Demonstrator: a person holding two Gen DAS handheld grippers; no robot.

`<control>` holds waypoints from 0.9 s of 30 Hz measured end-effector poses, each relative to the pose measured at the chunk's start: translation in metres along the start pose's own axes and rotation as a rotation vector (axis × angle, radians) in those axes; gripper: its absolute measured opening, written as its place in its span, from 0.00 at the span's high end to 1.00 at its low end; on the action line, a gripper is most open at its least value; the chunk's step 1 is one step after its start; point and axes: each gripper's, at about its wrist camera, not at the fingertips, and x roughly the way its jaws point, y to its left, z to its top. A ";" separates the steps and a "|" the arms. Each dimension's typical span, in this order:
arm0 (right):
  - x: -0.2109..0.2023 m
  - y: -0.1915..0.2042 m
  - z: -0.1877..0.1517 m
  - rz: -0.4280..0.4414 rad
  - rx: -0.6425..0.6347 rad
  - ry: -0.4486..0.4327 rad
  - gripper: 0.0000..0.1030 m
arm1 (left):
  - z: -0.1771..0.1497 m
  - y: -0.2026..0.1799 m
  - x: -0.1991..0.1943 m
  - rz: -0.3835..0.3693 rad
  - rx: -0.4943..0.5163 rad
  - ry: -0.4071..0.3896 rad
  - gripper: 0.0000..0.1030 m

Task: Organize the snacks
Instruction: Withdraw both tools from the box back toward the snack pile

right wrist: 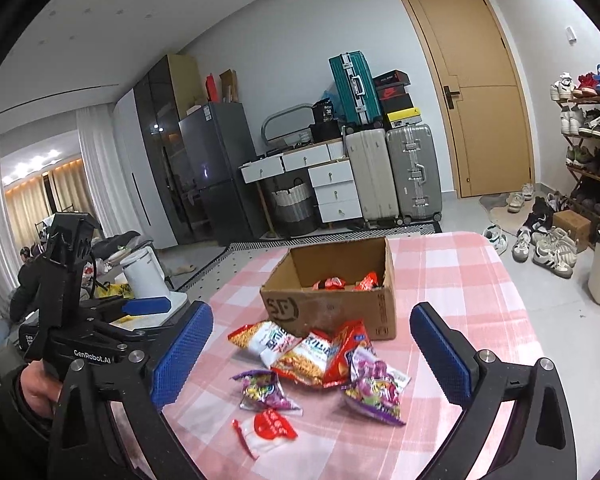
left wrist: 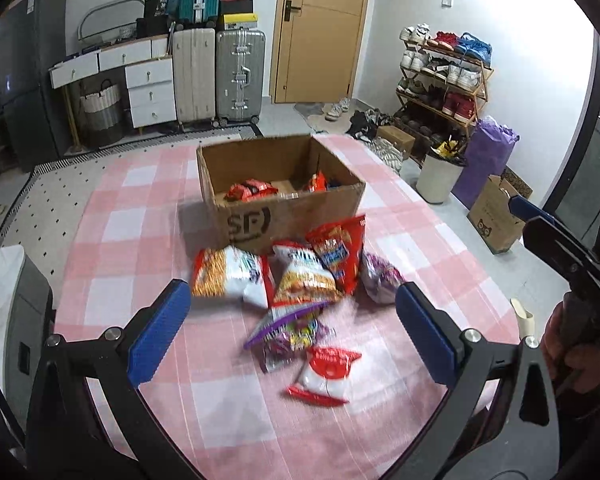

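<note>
An open cardboard box (left wrist: 296,216) marked SF stands on the pink checked table (left wrist: 140,208) with a few red snack packs (left wrist: 252,190) inside. In front of it lie several snack bags: white-orange ones (left wrist: 228,276), a red one (left wrist: 340,252), purple ones (left wrist: 380,276) and a small red-white pack (left wrist: 324,372). My left gripper (left wrist: 292,332) is open and empty above the nearest packs. My right gripper (right wrist: 312,356) is open and empty, hovering over the same pile (right wrist: 312,356); the box shows behind it (right wrist: 332,304). The left gripper also shows at the left in the right wrist view (right wrist: 144,306).
A white bin (left wrist: 440,176), a purple bag (left wrist: 484,160) and a cardboard bag (left wrist: 496,220) stand on the floor right of the table. A shoe rack (left wrist: 444,80), suitcases (left wrist: 220,72), a drawer unit (left wrist: 148,88) and a door (left wrist: 320,28) line the far wall. A white appliance (right wrist: 144,272) stands at the left.
</note>
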 end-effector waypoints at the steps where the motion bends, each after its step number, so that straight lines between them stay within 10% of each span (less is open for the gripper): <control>1: -0.001 0.002 -0.002 -0.001 -0.001 0.004 0.02 | -0.006 -0.001 0.002 -0.014 -0.003 0.008 0.01; 27: -0.003 0.016 -0.064 0.009 0.006 0.108 0.02 | -0.097 -0.015 0.096 -0.115 -0.057 0.222 0.02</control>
